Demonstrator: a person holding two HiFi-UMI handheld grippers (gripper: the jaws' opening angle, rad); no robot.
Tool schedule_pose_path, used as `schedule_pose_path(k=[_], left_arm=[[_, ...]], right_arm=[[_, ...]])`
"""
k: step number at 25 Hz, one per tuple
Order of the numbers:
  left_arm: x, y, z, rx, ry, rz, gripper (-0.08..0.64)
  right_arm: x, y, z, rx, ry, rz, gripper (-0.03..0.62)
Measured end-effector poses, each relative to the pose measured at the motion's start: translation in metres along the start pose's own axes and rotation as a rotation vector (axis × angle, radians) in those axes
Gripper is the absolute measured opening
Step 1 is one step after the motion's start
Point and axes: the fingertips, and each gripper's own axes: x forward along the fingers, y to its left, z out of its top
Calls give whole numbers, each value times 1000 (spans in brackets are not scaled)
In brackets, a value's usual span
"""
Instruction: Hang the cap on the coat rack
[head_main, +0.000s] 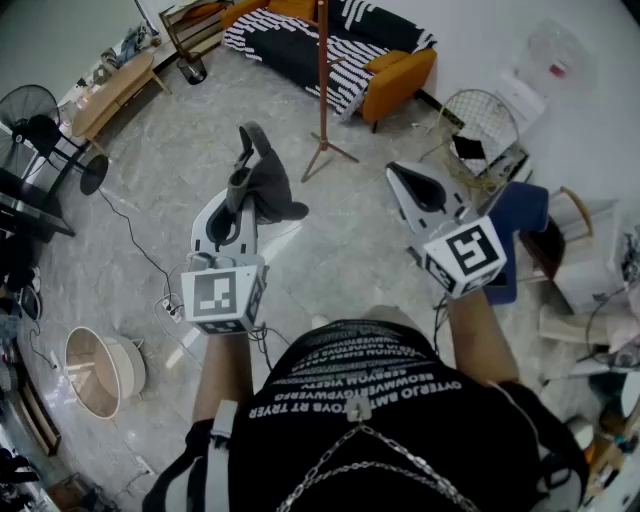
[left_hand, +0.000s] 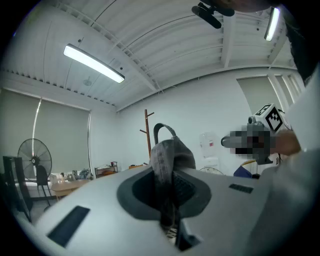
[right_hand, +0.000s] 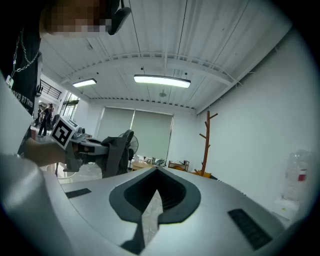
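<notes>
A dark grey cap (head_main: 270, 186) hangs bunched from my left gripper (head_main: 245, 160), which is shut on its fabric. In the left gripper view the cap (left_hand: 169, 152) fills the gap between the jaws, and its strap loops above them. The brown wooden coat rack (head_main: 322, 80) stands on the floor ahead, in front of the sofa. It rises beyond the cap in the left gripper view (left_hand: 147, 131) and stands at the right of the right gripper view (right_hand: 206, 142). My right gripper (head_main: 396, 175) is shut, holds nothing, and is level with the left one. The right gripper view shows the cap (right_hand: 118, 150) off to the left.
A black-and-white striped sofa (head_main: 300, 40) with orange cushions stands behind the rack. A floor fan (head_main: 35, 115) and a wooden table (head_main: 110, 85) are at the left. A round basket (head_main: 95, 370) and a power strip (head_main: 170, 306) lie on the floor. A wire chair (head_main: 480, 120) and clutter are at the right.
</notes>
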Motion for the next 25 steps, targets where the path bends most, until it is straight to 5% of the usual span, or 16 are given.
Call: schedule_pose_path(k=[7, 25], left_arm=[[-17, 13, -2, -34, 14, -17, 18], [14, 28, -22, -11, 55, -5, 17]], right_arm=[[6, 27, 8, -8, -4, 6, -9], [30, 2, 0, 27, -9, 6, -9]])
